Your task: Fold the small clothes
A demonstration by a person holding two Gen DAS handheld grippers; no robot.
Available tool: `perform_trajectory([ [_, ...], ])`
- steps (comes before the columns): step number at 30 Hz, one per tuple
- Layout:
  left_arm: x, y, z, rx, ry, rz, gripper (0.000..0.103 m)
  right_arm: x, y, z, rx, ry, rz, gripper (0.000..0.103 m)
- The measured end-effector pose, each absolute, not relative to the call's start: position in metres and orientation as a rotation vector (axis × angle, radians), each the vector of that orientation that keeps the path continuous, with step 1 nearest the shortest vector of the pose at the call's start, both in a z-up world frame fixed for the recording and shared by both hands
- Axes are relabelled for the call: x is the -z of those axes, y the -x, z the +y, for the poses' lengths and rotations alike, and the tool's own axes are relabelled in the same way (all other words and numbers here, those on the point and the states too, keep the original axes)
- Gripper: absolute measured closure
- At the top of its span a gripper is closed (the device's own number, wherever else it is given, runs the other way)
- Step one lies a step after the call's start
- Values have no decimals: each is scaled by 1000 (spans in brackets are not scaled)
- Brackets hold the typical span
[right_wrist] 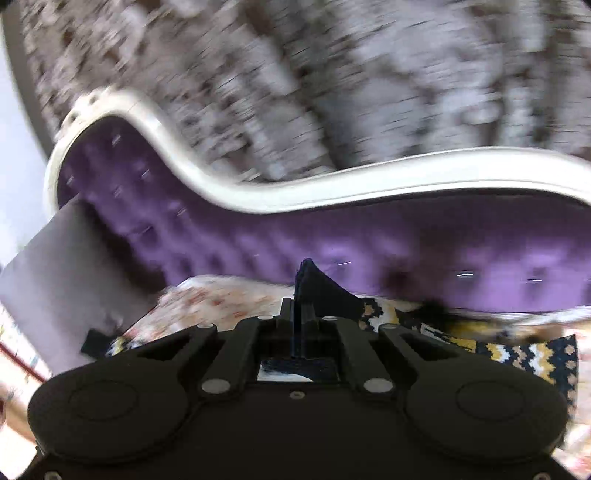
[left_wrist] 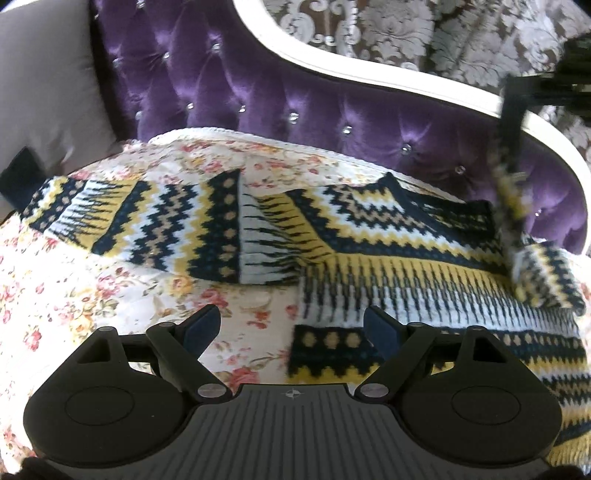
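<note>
Your left hand-held gripper (left_wrist: 291, 325) hangs with its 2 fingers spread wide and nothing between them, poised just above the near edge of the sweater (left_wrist: 332, 236) on the bed. One blue pad (left_wrist: 201, 325) sits over bare bedspread; the other (left_wrist: 382, 330) overlaps the sweater's dark hem band.

The sweater, knitted in navy, yellow, white and tan zigzags, lies spread across the floral bedspread (left_wrist: 74, 288). One sleeve stretches out to the left; the body fills the right half of the left wrist view.

At the far right of that view your right hand-held gripper (left_wrist: 513, 155) appears as a dark blurred bar, lifting a strip of the knit up off the bed near the purple headboard (left_wrist: 295, 103).

The right wrist view is heavily motion-blurred. There, your right hand-held gripper (right_wrist: 300, 295) has its fingers pressed together, pinching what appears to be a navy fold of the sweater (right_wrist: 517, 354), which pokes up past the fingertips. More of the pattern trails away below and to the right.

Behind the headboard's white frame (right_wrist: 332, 188) hangs patterned wallpaper (left_wrist: 443, 33). A grey pillow (left_wrist: 44, 92) leans at the left.
</note>
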State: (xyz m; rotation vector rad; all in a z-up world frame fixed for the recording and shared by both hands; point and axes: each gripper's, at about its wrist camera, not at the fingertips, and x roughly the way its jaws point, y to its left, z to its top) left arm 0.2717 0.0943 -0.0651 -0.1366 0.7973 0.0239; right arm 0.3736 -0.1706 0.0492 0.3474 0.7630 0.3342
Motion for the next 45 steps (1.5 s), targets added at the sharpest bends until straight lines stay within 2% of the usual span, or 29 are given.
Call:
perform_trajectory([
  [5, 65, -271, 102, -42, 141, 804, 18, -15, -393, -100, -421, -317, 818, 96],
  [12, 66, -272, 108, -40, 159, 818, 18, 44, -396, -51, -468, -282, 907, 95],
  [17, 69, -273, 106, -40, 152, 834, 18, 66, -397, -49, -504, -357, 914, 80],
  [19, 72, -274, 106, -39, 153, 842, 18, 64, -393, -60, -498, -380, 890, 77],
  [21, 73, -275, 107, -35, 158, 847, 18, 58, -388, -76, -468, -385, 861, 66],
  [26, 76, -276, 104, -32, 153, 854, 18, 53, -368, -149, -320, -408, 806, 66],
  [35, 94, -283, 92, -20, 128, 922, 18, 79, -334, -275, 33, -412, 845, 66],
  [40, 102, -284, 80, -32, 71, 938, 18, 109, -329, -304, 115, -413, 908, 66],
  [41, 103, -284, 78, -36, 55, 934, 18, 116, -329, -307, 126, -418, 929, 68],
  [45, 105, -283, 76, -43, 52, 911, 18, 120, -318, -312, 114, -430, 899, 71],
])
